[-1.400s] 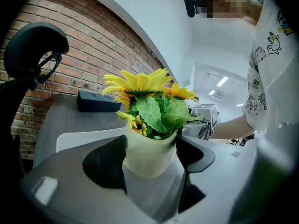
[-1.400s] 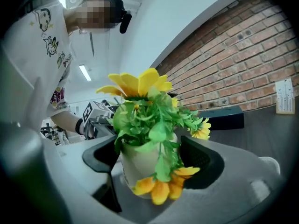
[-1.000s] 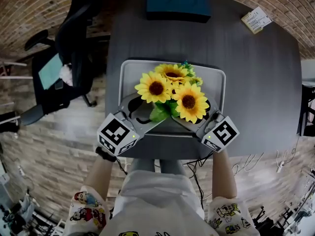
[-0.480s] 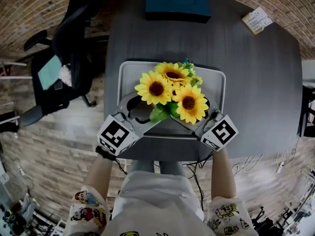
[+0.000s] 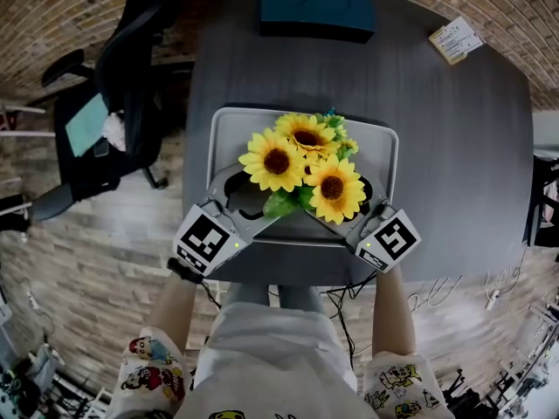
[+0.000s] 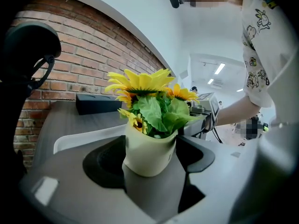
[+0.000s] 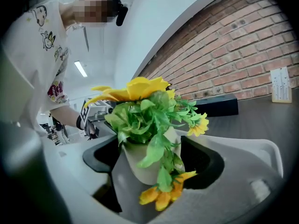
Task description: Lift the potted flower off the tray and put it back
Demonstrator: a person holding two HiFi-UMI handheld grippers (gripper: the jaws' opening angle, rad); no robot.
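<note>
The dark counter (image 5: pixel 454 147) carries the grey tray (image 5: pixel 229 129) at the middle of its near edge, close to you, likely so both arms reach it easily. The potted flower (image 5: pixel 303 166) stands over the tray's near half. Your left gripper (image 6: pixel 150 146) and right gripper (image 7: pixel 152 160) come in from the tray's near-left and near-right corners. Each is spread wide, with its pads pressing the cream pot (image 6: pixel 145 157) between them. That double grip probably keeps the top-heavy blooms upright. Whether the pot's base is clear of the tray cannot be told.
</note>
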